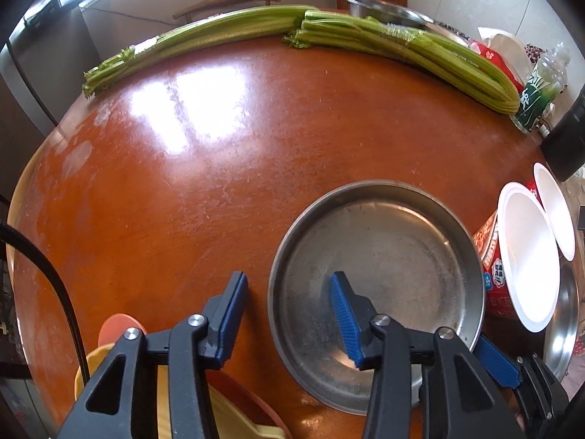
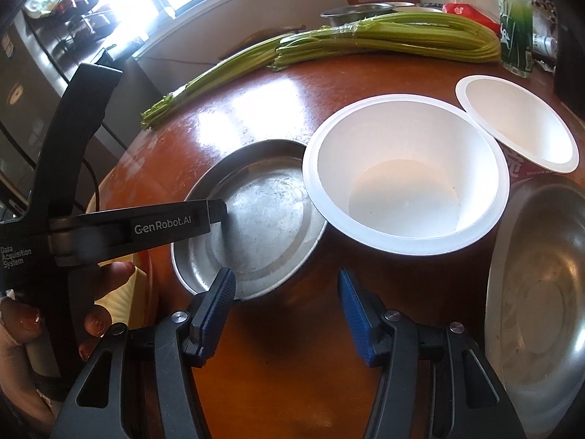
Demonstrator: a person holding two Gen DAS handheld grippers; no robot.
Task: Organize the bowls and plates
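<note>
A round steel plate (image 1: pixel 384 256) (image 2: pixel 263 219) lies on the red-brown table (image 1: pixel 219 183). My left gripper (image 1: pixel 287 285) straddles its left rim. One blue pad is inside the plate, the other over the table outside it, and neither pad touches the rim. My right gripper (image 2: pixel 285 281) hangs open over the table by the plate's near edge, with nothing between its fingers. A white paper bowl (image 2: pixel 402 175) (image 1: pixel 526 256) with a red outside stands just right of the plate. A second white bowl (image 2: pixel 519 120) is tipped behind it. Another steel plate (image 2: pixel 541 292) lies at the right.
Two bundles of celery (image 1: pixel 226 33) (image 2: pixel 384 36) lie across the far side of the table. Behind them are a steel bowl (image 1: pixel 384 11), a green bottle (image 1: pixel 541 91) and chairs. Yellow and orange plastic ware (image 1: pixel 234 413) sits under my left gripper. A hand (image 2: pixel 109 281) holds the left gripper.
</note>
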